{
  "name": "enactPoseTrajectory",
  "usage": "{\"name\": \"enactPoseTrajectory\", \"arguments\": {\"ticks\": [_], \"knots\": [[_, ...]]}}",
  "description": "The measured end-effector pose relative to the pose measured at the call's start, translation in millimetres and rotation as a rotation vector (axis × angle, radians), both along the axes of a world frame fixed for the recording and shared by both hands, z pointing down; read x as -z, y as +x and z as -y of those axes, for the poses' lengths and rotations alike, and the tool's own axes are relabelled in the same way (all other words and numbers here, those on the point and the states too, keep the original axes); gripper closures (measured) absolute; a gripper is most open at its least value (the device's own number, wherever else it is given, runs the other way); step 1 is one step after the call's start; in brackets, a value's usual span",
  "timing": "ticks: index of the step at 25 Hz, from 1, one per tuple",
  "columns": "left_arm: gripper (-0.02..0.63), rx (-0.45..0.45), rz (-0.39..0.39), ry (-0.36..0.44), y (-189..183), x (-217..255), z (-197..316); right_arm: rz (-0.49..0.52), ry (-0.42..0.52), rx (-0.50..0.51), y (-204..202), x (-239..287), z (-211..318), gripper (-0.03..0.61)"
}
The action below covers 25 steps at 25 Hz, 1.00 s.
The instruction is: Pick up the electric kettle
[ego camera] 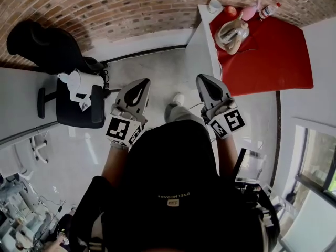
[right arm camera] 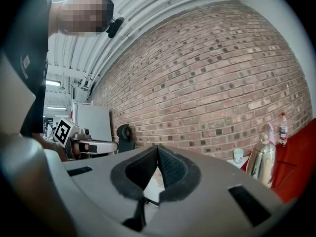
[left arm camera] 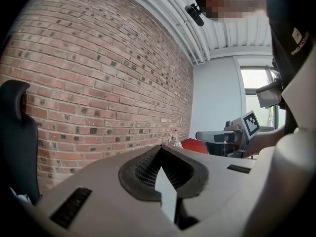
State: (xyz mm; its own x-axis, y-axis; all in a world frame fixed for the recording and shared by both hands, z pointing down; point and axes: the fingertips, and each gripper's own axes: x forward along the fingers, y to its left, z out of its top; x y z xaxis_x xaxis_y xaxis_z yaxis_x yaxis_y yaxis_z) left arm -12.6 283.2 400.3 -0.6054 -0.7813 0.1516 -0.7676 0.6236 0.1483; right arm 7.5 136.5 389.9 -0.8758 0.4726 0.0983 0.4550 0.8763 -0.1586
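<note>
Electric kettle [ego camera: 231, 35]: steel, on the red table [ego camera: 275, 56] by the brick wall.
My left tongs [ego camera: 140, 85] and right tongs [ego camera: 205, 82] are both pressed together, empty, well apart from it.

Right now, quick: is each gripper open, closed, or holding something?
Left gripper: closed, holding nothing.
Right gripper: closed, holding nothing.

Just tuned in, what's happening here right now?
A person holds the left hand-held gripper and the right hand-held gripper out in front, both shut and empty. The steel electric kettle stands untouched on the red table ahead to the right, near a cup. Nothing is picked up yet.
</note>
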Motion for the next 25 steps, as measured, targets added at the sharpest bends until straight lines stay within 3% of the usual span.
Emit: {"name": "enactPoseTrajectory", "arguments": {"ticks": [15, 25], "knots": [[0.609, -0.003, -0.033, -0.050, -83.9, -4.6, 115.6, -0.048, -0.059, 0.017, -75.5, -13.5, 103.7, 0.572], [0.609, -0.055, -0.056, -0.104, -107.8, -12.5, 158.3, -0.078, -0.099, -0.030, -98.4, -21.2, 149.3, 0.572]]}}
